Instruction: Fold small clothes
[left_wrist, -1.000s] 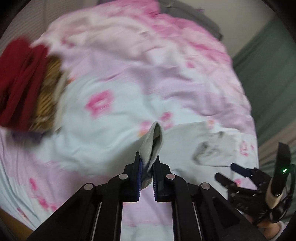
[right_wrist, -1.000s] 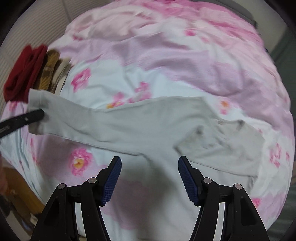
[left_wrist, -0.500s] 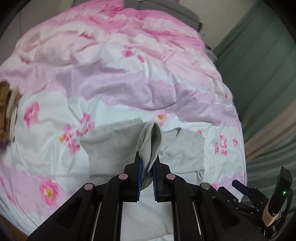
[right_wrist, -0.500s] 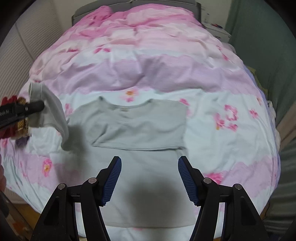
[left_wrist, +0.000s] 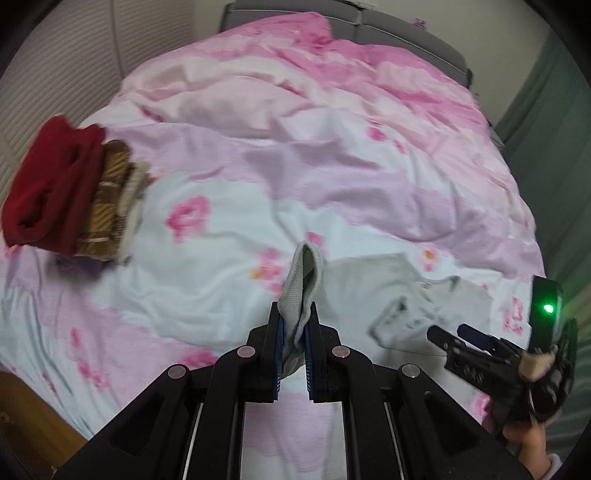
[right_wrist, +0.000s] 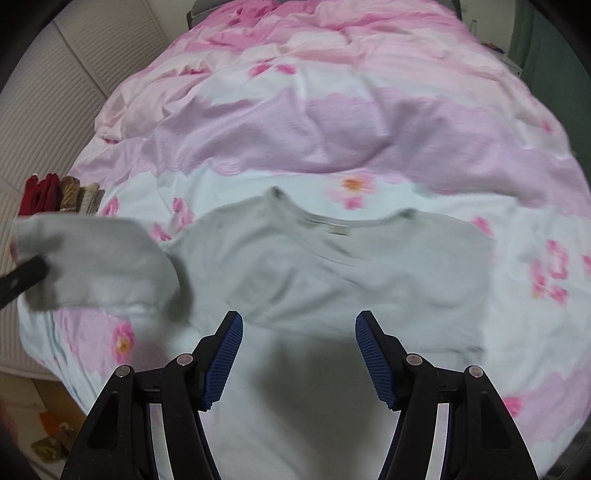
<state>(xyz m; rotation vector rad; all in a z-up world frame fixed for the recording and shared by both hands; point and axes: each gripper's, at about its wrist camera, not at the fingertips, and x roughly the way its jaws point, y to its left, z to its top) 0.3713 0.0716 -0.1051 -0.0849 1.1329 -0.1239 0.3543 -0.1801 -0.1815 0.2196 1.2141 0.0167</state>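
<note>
1. Grey shirt (right_wrist: 332, 266) lies flat on the bed (right_wrist: 332, 122), neckline toward 12 o'clock in the right wrist view, body running down toward 6 under the right hand-held gripper (right_wrist: 299, 354).
2. Left hand-held gripper (left_wrist: 294, 334) is clamped shut on the sleeve end (left_wrist: 301, 288); a fold of grey knit sticks up between the blue pads. In the right view that sleeve (right_wrist: 96, 258) is lifted off the bed at 9 o'clock, blurred.
3. Right hand-held gripper: jaws apart, nothing between them, hovering over the shirt's lower body w/o touching it, as far as I can tell.
4. Step in hand, my read: sleeve fold. The other sleeve looks already tucked across the chest, so this is the 2nd one.
5. Next move calls for carrying the sleeve from 9 toward the shirt's middle, laying it flat over the chest, then letting go. The right could pin the body so it doesn't drag.
6. Stack of folded clothes (left_wrist: 70, 192), red on top, sits at 9-10 o'clock in the left view, well apart from the shirt. Probably the finished pile.
</note>
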